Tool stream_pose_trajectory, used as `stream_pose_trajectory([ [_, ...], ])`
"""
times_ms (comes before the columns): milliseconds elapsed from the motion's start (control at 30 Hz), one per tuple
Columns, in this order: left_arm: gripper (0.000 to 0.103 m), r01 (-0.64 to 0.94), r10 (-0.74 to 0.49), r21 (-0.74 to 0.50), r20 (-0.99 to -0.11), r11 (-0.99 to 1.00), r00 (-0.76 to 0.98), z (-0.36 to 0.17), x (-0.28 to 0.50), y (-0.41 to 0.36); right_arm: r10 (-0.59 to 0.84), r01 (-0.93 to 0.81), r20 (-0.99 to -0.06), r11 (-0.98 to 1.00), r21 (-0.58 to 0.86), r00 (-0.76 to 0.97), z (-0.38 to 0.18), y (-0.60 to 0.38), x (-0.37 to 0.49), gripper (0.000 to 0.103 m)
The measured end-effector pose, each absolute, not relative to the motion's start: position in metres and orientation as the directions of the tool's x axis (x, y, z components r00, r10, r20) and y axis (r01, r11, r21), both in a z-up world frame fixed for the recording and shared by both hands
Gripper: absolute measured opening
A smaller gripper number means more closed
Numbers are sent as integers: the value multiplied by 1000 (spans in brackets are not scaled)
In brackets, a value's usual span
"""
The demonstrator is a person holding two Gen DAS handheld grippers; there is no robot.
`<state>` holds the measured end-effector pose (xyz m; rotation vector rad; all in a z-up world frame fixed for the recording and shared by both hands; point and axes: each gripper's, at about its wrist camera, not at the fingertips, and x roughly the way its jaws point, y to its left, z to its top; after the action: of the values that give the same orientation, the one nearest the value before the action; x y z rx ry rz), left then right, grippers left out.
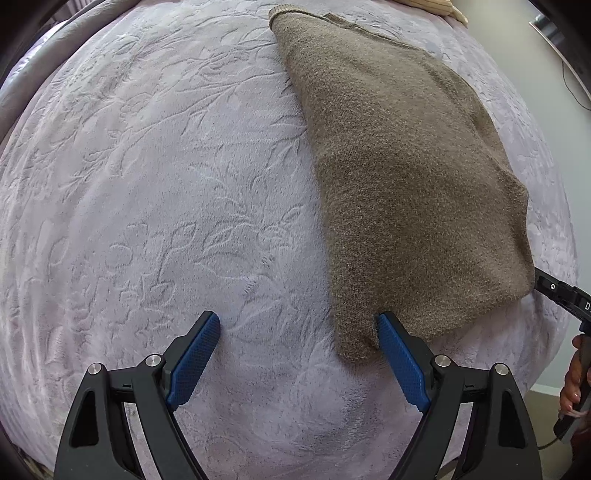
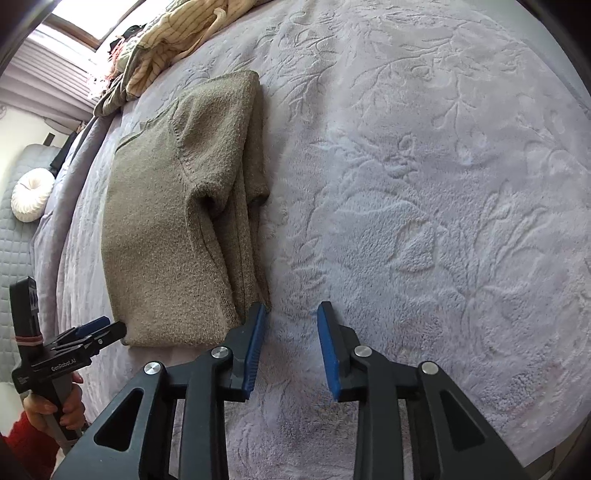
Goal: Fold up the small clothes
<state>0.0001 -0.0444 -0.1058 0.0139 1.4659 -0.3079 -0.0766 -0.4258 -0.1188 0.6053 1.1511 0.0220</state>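
The folded brown sweater (image 1: 399, 177) is lying on the bed (image 1: 155, 206), long axis running near to far, between 2 released tongs: the left tongs (image 1: 297, 321) gaping beside its near-left corner, the right tongs (image 2: 291, 308) part-open, empty, nearer its near-right corner.

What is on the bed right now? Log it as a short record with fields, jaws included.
surface: pale lilac plush bedspread with embossed leaf pattern
garment: brown knitted sweater, folded, lying flat on the bedspread
other clothes: cream striped fabric heap at the far edge
left gripper: jaws wide open, nothing between them, one blue pad beside the sweater's near corner
right gripper: jaws partly open, nothing between them, just beside the sweater's folded edge
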Motion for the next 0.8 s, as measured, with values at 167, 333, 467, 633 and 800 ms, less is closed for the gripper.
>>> stream_pose_trajectory([
  [167, 98, 208, -187, -167, -979, 964, 79, -107, 3, -43, 316, 284, -850, 844, 455, 422, -119, -426, -74, 34],
  [333, 103, 210, -173, -151, -981, 966, 92, -108, 4, -43, 321, 289, -849, 839, 461, 421, -121, -425, -74, 34],
  [467, 103, 206, -173, -152, -981, 967, 86, -106, 7, -41, 319, 290, -848, 839, 460, 423, -121, -425, -74, 34],
  [633, 103, 206, -170, -149, -982, 967, 85, -105, 5, -40, 301, 292, -848, 844, 449, 436, -116, -427, -76, 34],
  [800, 103, 209, -174, -154, -982, 966, 80, -104, 3, -42, 299, 294, -849, 844, 448, 435, -116, -429, -76, 34],
])
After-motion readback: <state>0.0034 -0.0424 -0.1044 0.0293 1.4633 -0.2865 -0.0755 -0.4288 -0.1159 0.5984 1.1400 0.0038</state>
